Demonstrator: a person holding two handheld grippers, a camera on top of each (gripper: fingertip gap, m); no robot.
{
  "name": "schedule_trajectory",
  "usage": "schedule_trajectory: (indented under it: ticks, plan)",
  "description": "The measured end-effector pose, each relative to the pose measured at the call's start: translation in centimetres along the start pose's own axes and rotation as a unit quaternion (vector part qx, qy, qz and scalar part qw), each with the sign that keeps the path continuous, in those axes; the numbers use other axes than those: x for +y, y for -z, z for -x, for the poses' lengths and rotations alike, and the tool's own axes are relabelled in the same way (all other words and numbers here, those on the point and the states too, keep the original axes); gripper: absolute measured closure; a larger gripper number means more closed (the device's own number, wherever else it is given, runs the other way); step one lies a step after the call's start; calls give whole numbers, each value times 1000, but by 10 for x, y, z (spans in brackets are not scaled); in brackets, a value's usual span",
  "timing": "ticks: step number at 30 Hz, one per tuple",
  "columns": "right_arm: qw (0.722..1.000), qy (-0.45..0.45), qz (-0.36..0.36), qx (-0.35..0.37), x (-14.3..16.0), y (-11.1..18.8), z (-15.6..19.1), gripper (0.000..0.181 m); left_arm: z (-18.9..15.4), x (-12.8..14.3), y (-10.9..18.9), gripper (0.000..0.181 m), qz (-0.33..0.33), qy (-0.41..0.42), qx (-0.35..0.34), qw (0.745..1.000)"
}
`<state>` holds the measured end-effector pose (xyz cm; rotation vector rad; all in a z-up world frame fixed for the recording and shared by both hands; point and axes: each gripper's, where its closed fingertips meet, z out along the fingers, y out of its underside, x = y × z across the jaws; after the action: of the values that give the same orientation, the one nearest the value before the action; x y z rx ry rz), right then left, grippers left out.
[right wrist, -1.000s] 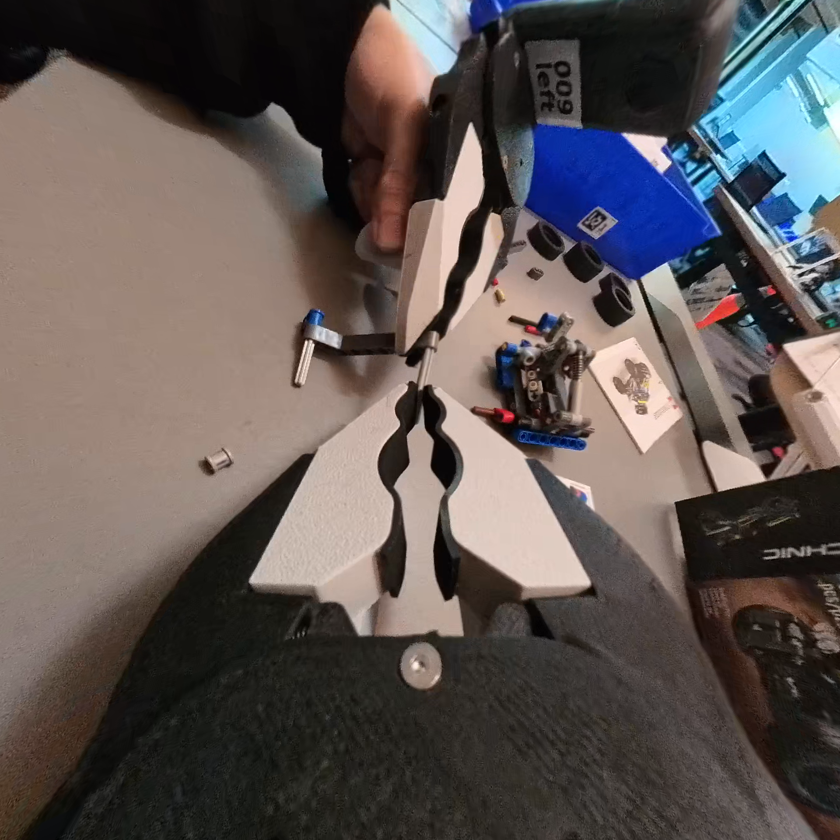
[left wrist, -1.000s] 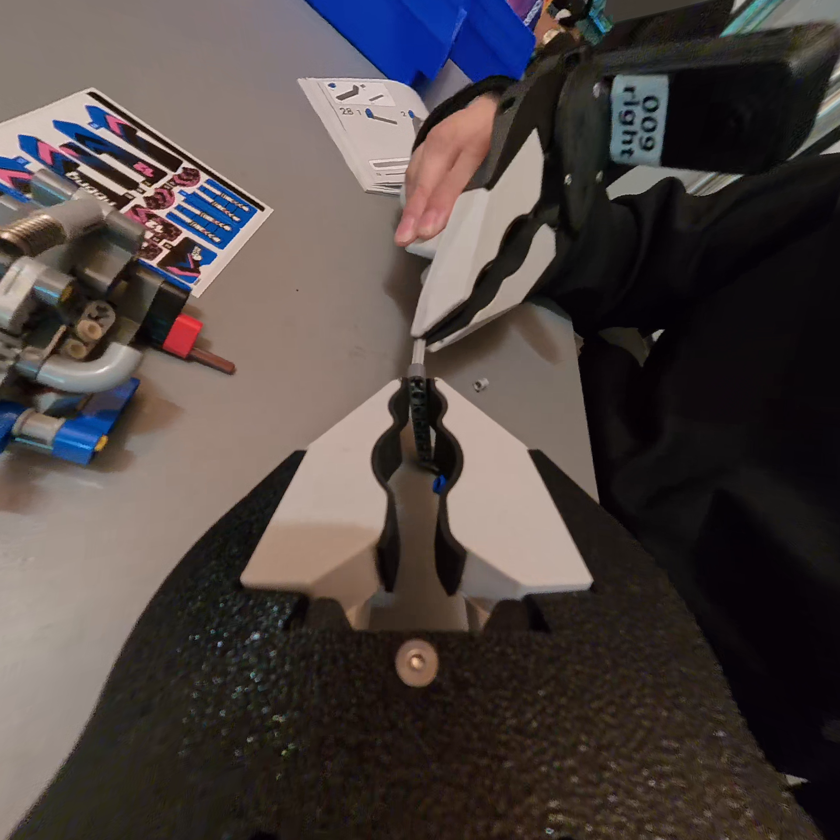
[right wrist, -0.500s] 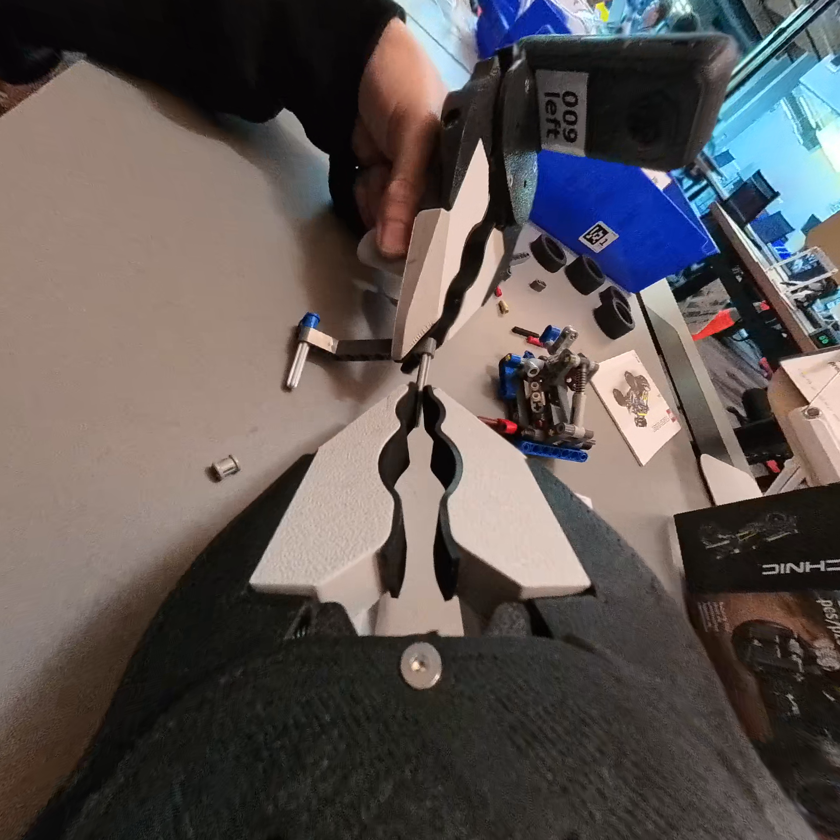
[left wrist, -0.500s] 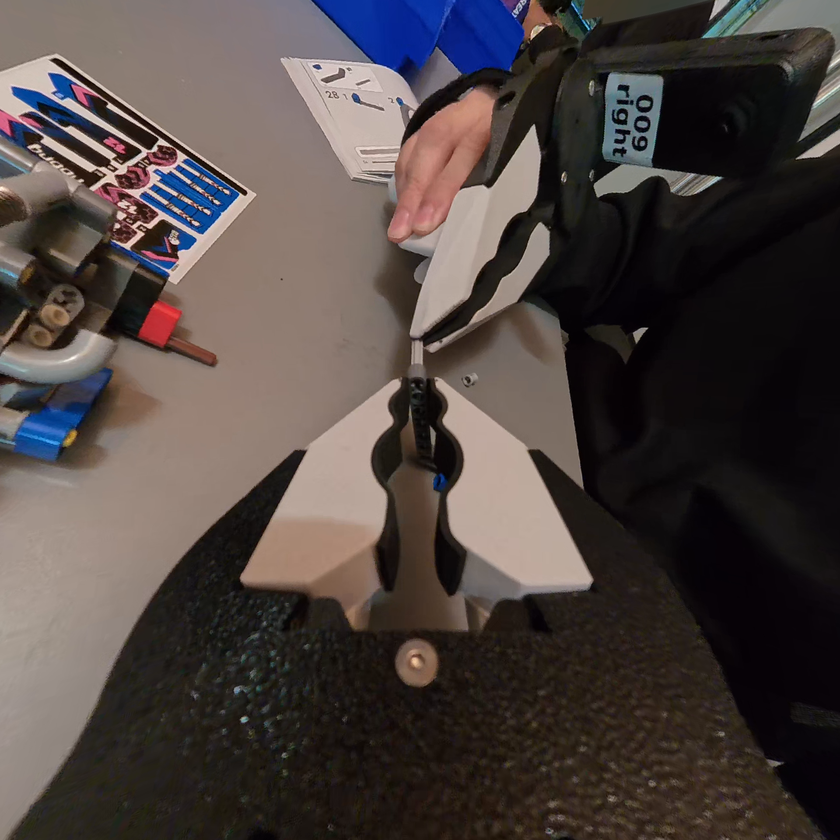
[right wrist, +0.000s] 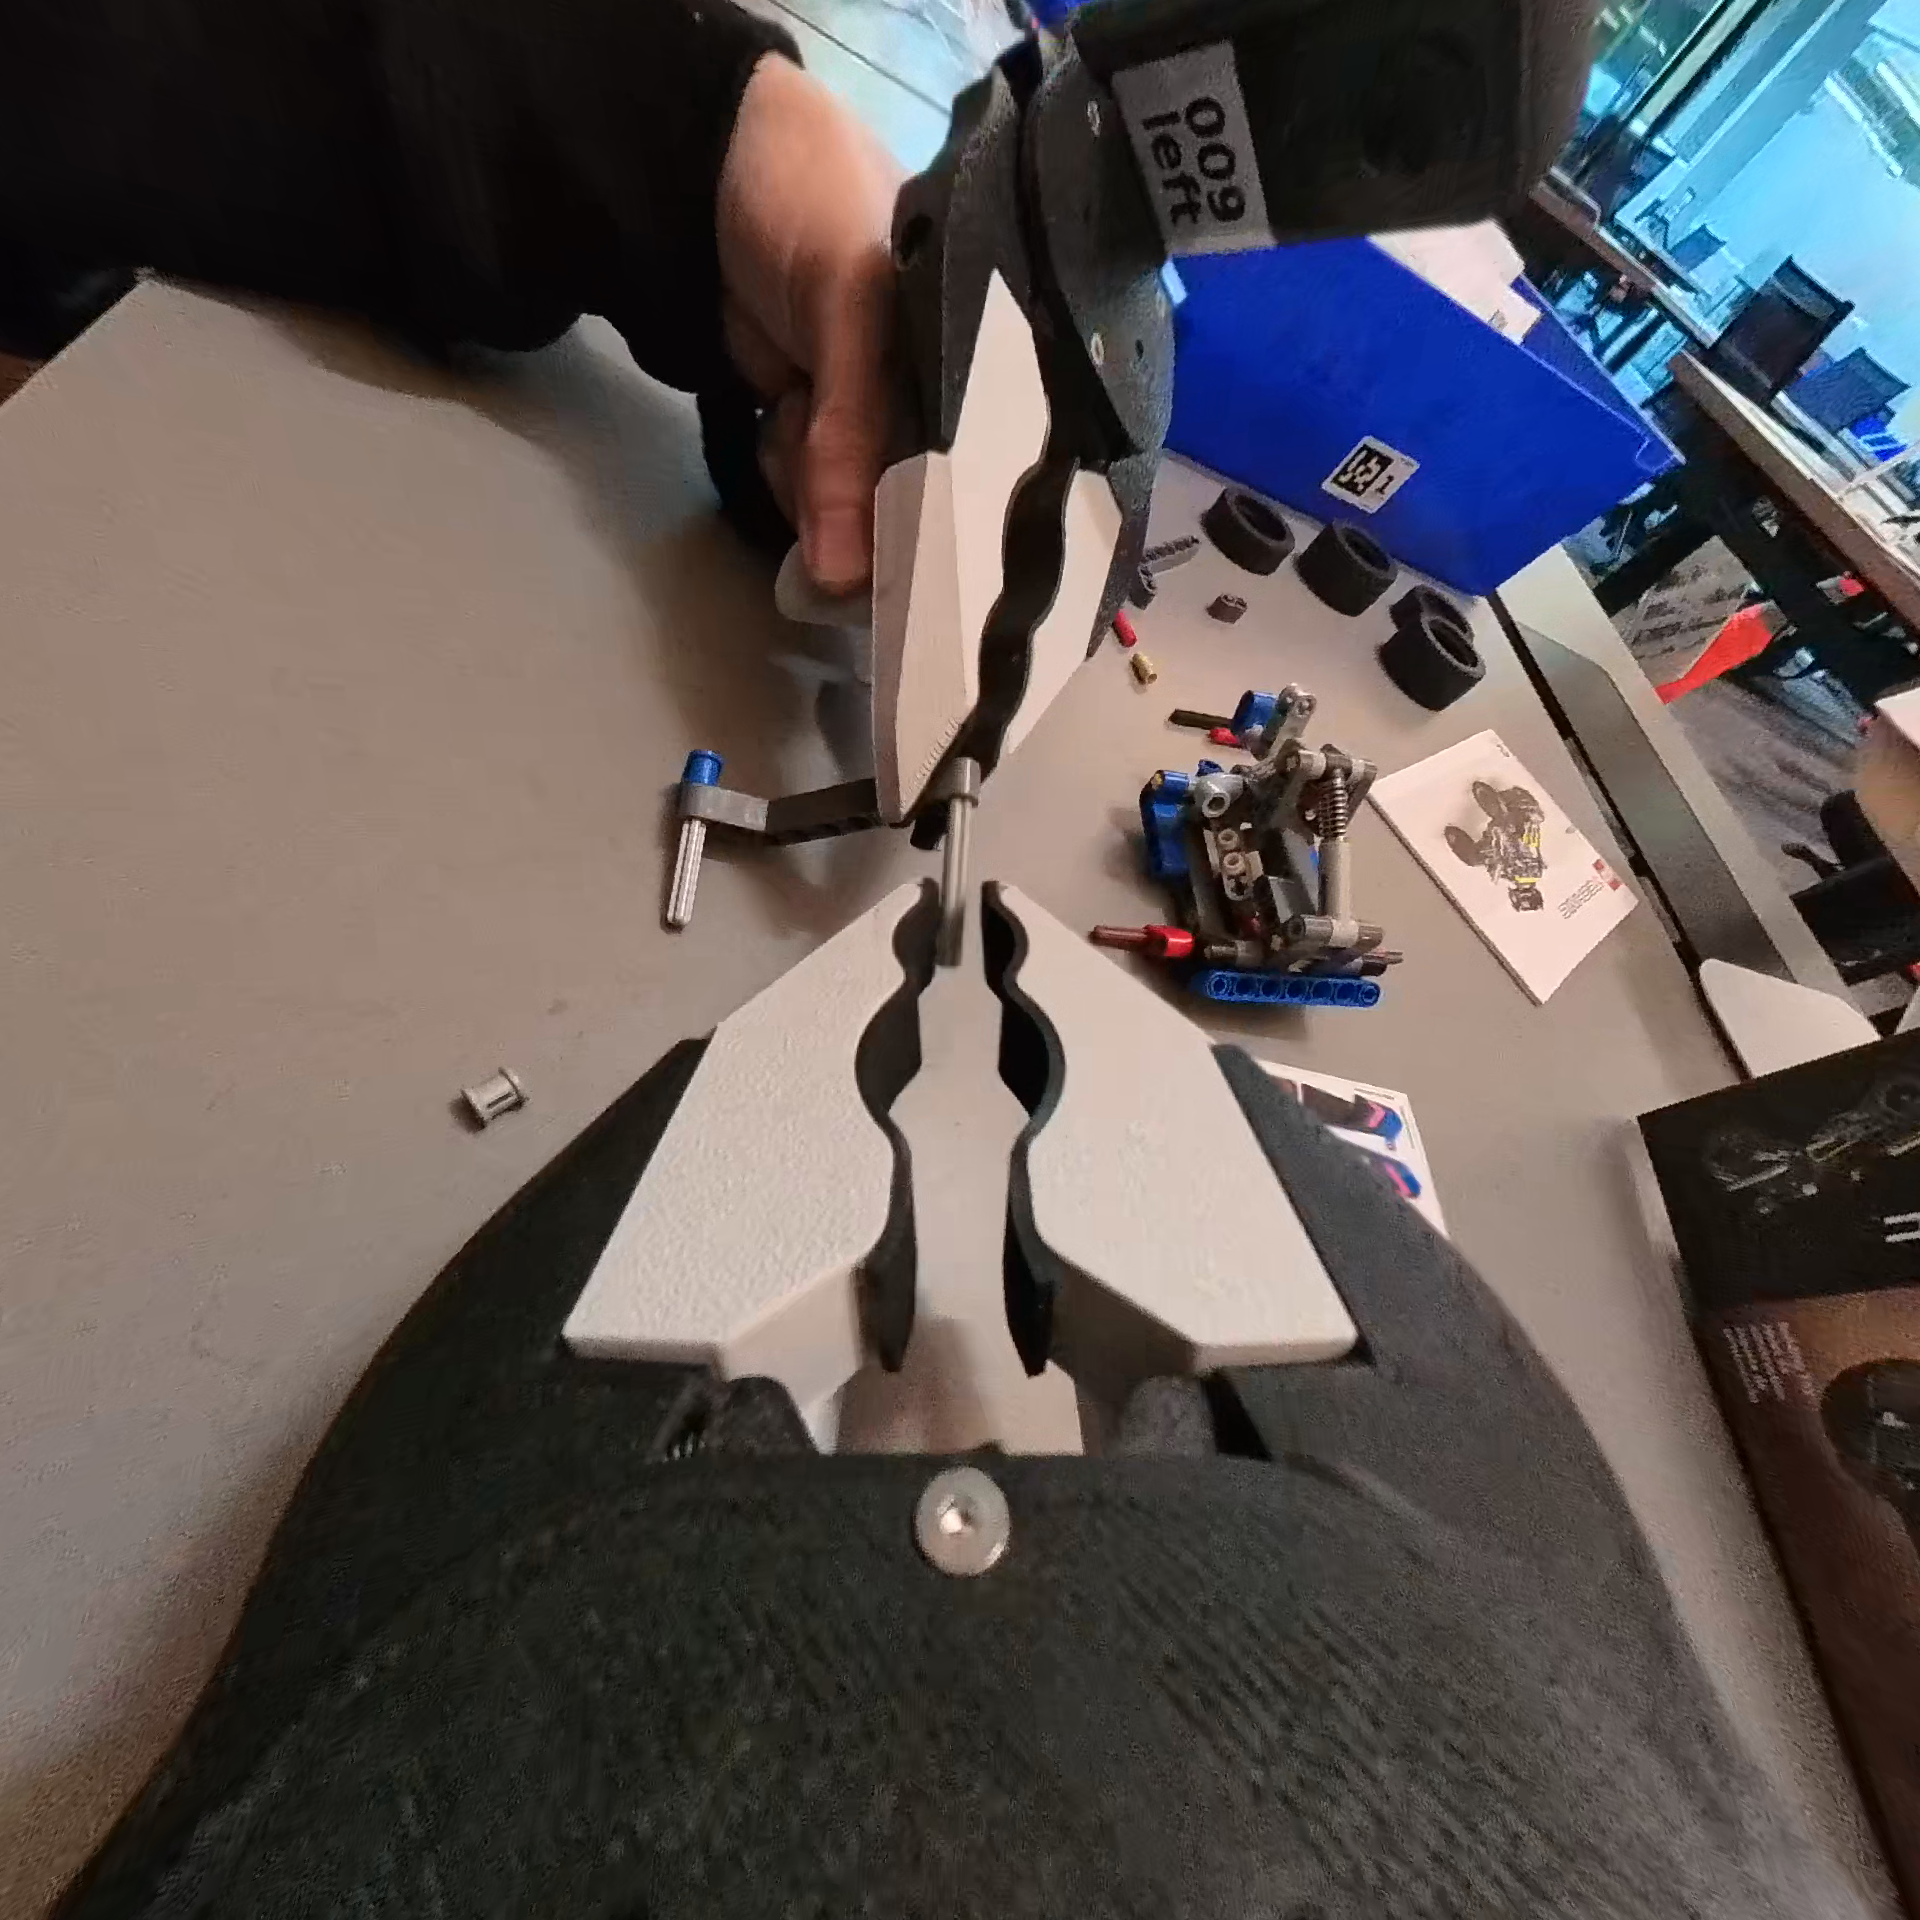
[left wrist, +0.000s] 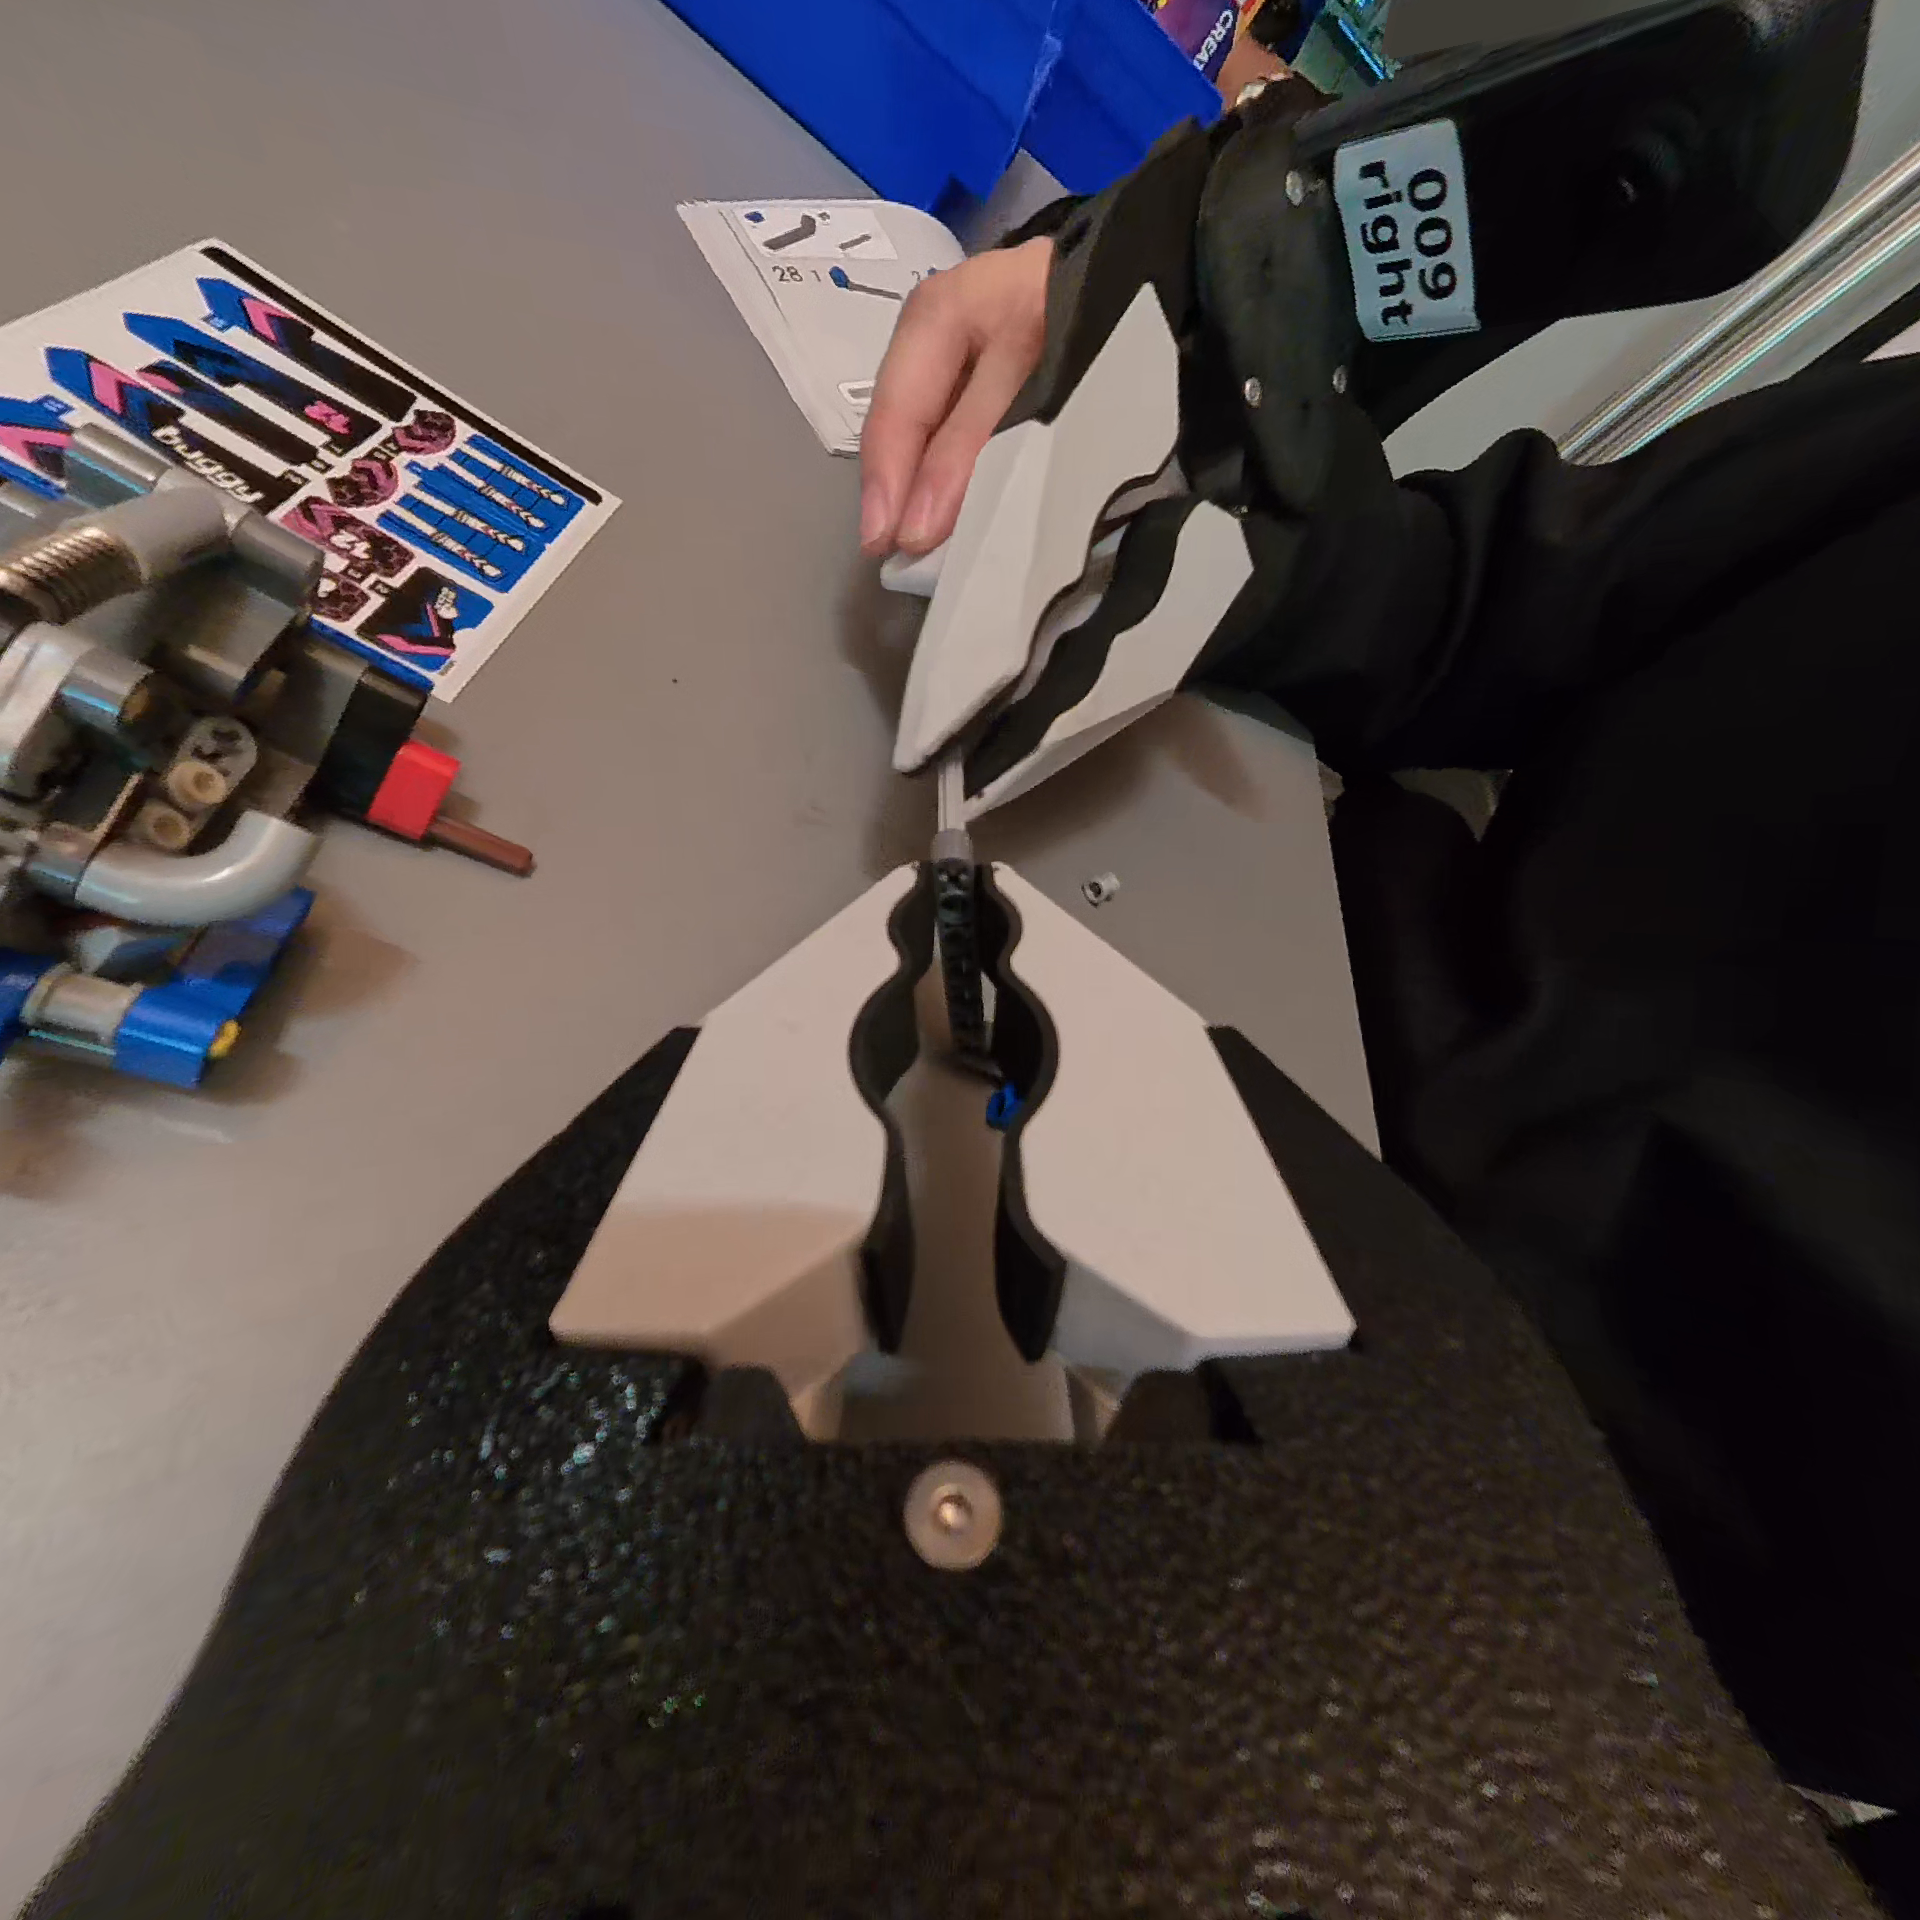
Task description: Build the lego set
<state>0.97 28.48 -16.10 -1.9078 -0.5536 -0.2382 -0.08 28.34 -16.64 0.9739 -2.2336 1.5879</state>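
My left gripper [left wrist: 954, 883] is shut on a black beam [left wrist: 961, 977], held above the grey table. In the right wrist view, that beam [right wrist: 831, 805] runs left from the left gripper [right wrist: 935, 800] to a grey connector with a blue pin [right wrist: 698, 771] and a pale axle. A grey axle [right wrist: 954, 883] with a bush sticks out of the beam's gripped end toward my right gripper [right wrist: 956, 894]. The right jaws stand slightly apart with the axle's end between the tips. The right gripper [left wrist: 940, 764] also shows in the left wrist view, tip to tip with the left.
A partly built blue and grey chassis [right wrist: 1268, 852] stands to the right, also in the left wrist view [left wrist: 156, 727]. A sticker sheet [left wrist: 312, 457], an open instruction booklet [left wrist: 821, 281], blue bins [right wrist: 1382, 395], black tyres [right wrist: 1340, 566], a loose grey bush [right wrist: 494, 1094] and a black box [right wrist: 1818, 1247] lie around. The grippers are tip to tip, or close to it.
My right gripper's jaws have parted a little around the grey axle that they were shut on. My left gripper still holds the beam in the same place.
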Motion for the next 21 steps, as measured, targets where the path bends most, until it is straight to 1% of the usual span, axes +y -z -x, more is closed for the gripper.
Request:
schedule_trajectory:
  ticks: [2, 6, 14, 21]
  plan:
    - [1000, -3, 12, 4, 3, -2, -1, 172, 0, 0, 0, 177, 0, -1, 0, 1000]
    - [1000, 0, 19, 3, 4, -5, 1, 179, 0, 0, 2, 177, -1, -8, 0, 1000]
    - [999, 33, 32, 21, 3, -5, 0, 178, 0, 0, 3, 177, -1, -6, 3, 1000]
    - [998, 38, 40, 27, 4, -6, 0, 178, 0, 0, 3, 177, 0, -5, 2, 1000]
